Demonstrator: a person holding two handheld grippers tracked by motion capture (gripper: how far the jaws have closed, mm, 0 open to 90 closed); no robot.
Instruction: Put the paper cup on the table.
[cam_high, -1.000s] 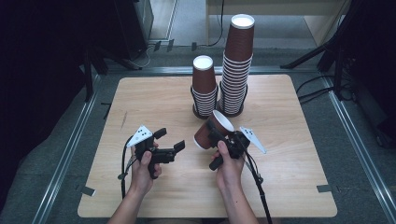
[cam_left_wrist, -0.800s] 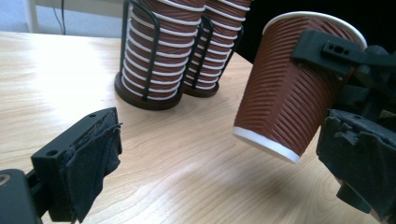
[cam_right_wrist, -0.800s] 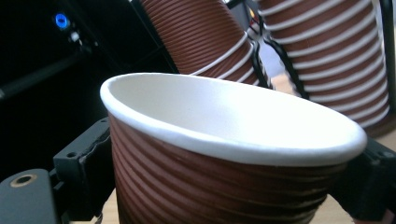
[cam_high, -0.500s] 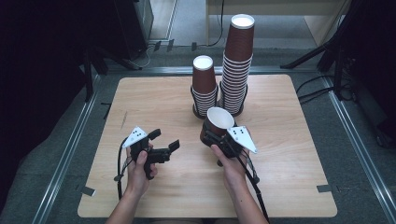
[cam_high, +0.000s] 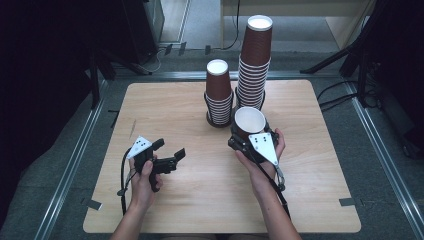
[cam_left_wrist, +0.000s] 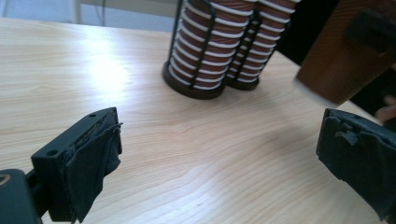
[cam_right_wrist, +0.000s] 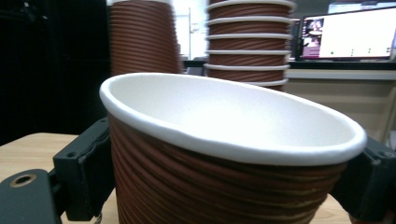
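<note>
My right gripper (cam_high: 248, 136) is shut on a brown ribbed paper cup (cam_high: 249, 122) with a white inside. It holds the cup mouth-up just above the table, in front of the stacks. In the right gripper view the cup (cam_right_wrist: 224, 154) sits between the two black fingers (cam_right_wrist: 86, 163). A short stack of the same cups (cam_high: 218, 95) and a tall stack (cam_high: 255, 57) stand in black wire holders at the table's far middle. My left gripper (cam_high: 169, 150) is held open at the near left with nothing in it. Its view shows the wide gap of the left gripper (cam_left_wrist: 219, 158), the stacks (cam_left_wrist: 210, 42) and the held cup (cam_left_wrist: 336, 60).
The light wooden table (cam_high: 170, 107) has bare room on the left and along the near edge. Metal rails (cam_high: 75, 160) run along both sides on the floor. A cable (cam_high: 122, 172) trails from the left gripper.
The right gripper has turned the cup from tilted to mouth-up and carried it slightly right, toward the stacks. The left gripper has barely shifted.
</note>
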